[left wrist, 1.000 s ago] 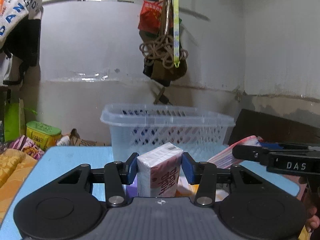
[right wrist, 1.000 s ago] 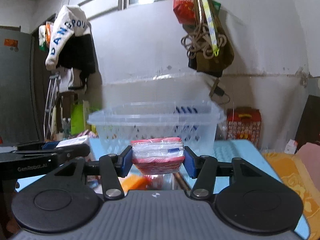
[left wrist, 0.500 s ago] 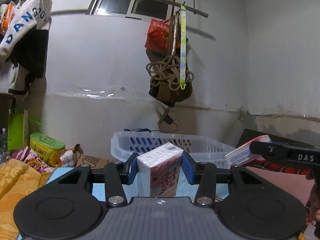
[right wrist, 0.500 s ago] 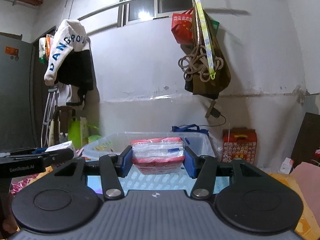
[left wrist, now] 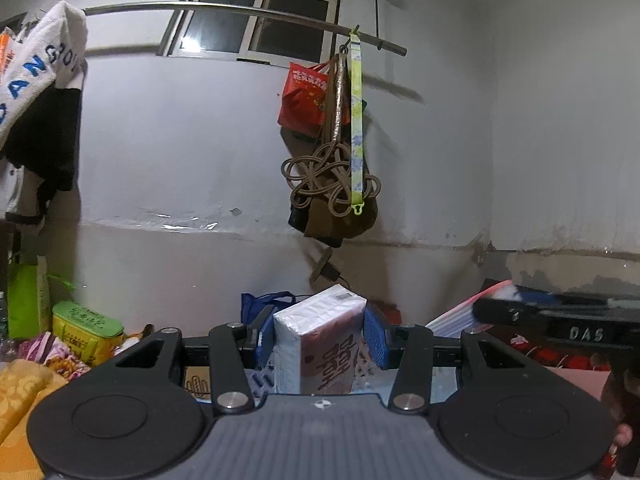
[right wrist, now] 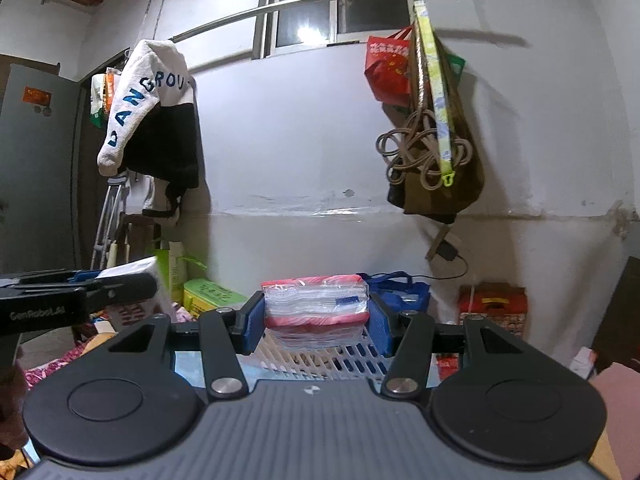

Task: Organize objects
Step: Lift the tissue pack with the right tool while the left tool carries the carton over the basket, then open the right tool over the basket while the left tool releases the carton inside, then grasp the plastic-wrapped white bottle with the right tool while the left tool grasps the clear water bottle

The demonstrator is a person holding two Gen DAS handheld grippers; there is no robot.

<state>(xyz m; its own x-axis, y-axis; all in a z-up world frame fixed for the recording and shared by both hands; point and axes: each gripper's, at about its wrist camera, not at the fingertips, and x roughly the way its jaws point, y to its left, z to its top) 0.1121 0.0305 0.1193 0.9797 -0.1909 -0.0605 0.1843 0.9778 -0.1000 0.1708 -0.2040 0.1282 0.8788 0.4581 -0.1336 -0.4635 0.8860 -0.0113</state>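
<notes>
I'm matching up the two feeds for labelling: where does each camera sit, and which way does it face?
Left wrist: on the left gripper, facing the back wall; it clamps the white tissue pack; the right gripper shows at right.
Right wrist: on the right gripper, same facing, clamping the red-edged pack above the basket.
Shared: the red bag.

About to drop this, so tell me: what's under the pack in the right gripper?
Directly below the red pack, held by the right gripper, is the white basket, its slotted wall showing. The gripper body covers the rest, so I can't see the contents.
</notes>
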